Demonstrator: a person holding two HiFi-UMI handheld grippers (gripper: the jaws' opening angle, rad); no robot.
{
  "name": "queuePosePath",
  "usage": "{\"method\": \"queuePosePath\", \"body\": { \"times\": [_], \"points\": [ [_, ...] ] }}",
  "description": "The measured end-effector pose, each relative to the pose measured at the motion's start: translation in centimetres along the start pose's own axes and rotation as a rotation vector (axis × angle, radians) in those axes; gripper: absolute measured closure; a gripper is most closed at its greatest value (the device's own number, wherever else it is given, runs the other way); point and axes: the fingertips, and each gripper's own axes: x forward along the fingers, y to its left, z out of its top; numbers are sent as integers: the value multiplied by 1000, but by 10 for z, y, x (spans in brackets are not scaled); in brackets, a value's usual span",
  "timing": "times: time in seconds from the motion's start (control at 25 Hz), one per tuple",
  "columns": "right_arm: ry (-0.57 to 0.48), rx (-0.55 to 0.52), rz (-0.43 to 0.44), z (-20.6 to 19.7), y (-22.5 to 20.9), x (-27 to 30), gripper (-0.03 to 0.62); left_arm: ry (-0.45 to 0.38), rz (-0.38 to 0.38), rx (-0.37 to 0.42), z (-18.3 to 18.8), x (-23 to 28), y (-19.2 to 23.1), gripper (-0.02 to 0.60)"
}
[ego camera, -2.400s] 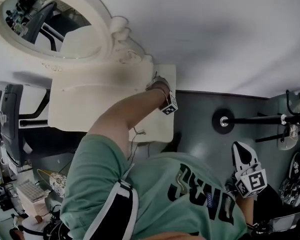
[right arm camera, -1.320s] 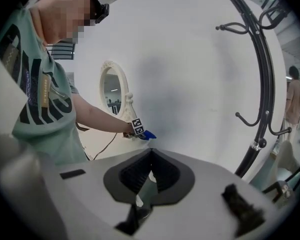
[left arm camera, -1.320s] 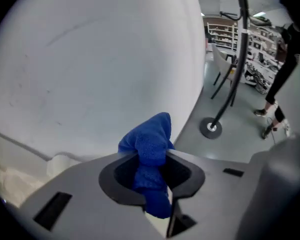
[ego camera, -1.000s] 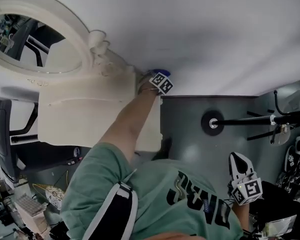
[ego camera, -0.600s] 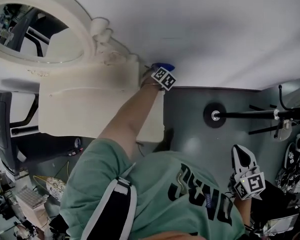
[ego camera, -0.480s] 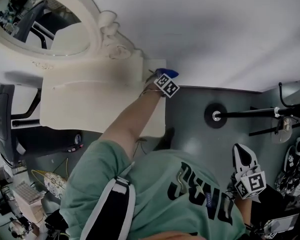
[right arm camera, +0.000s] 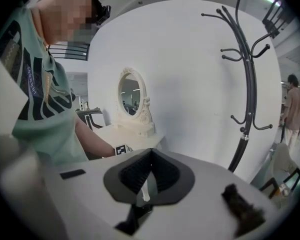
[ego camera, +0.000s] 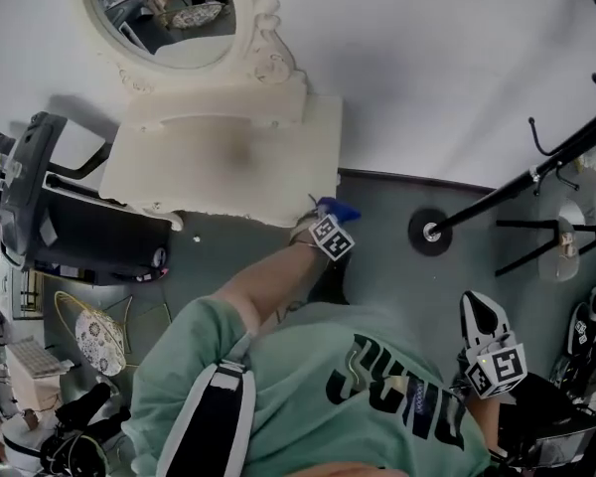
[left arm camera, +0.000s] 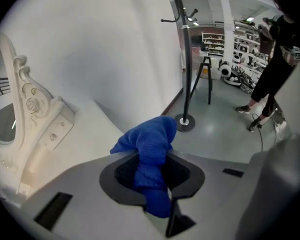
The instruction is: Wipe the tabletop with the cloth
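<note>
My left gripper [ego camera: 330, 225] is shut on a bunched blue cloth [ego camera: 342, 210], just off the front right corner of the cream dressing table [ego camera: 209, 162] and above the grey floor. In the left gripper view the cloth [left arm camera: 151, 140] bulges up out of the shut jaws, and the tabletop [left arm camera: 87, 134] lies ahead to the left, apart from it. My right gripper [ego camera: 489, 328] hangs low at the right by my side. Its jaws [right arm camera: 150, 160] are shut with nothing between them.
An oval mirror [ego camera: 169, 13] in a carved frame stands at the table's back against the white wall. A black chair [ego camera: 74, 227] sits left of the table. A coat stand [ego camera: 430, 232] rises from the floor on the right. Another person [left arm camera: 276, 59] stands far off.
The left gripper has drawn the cloth back off the right end of the tabletop toward me. The head view has swung, so the table shows whole. The right gripper has stayed put.
</note>
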Motion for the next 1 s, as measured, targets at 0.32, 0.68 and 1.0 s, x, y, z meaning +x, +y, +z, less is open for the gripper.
{"method": "queuePosePath", "body": {
  "times": [0.32, 0.68, 1.0],
  "points": [
    [-67, -12, 23, 6, 43, -46, 586, 82, -178, -108, -106, -81, -95, 482],
    [-125, -13, 114, 54, 133, 72, 586, -341, -186, -410, -119, -193, 65, 480],
    [-246, 146, 18, 144, 202, 270, 586, -651, -92, -357, -163, -300, 326, 480]
  ]
}}
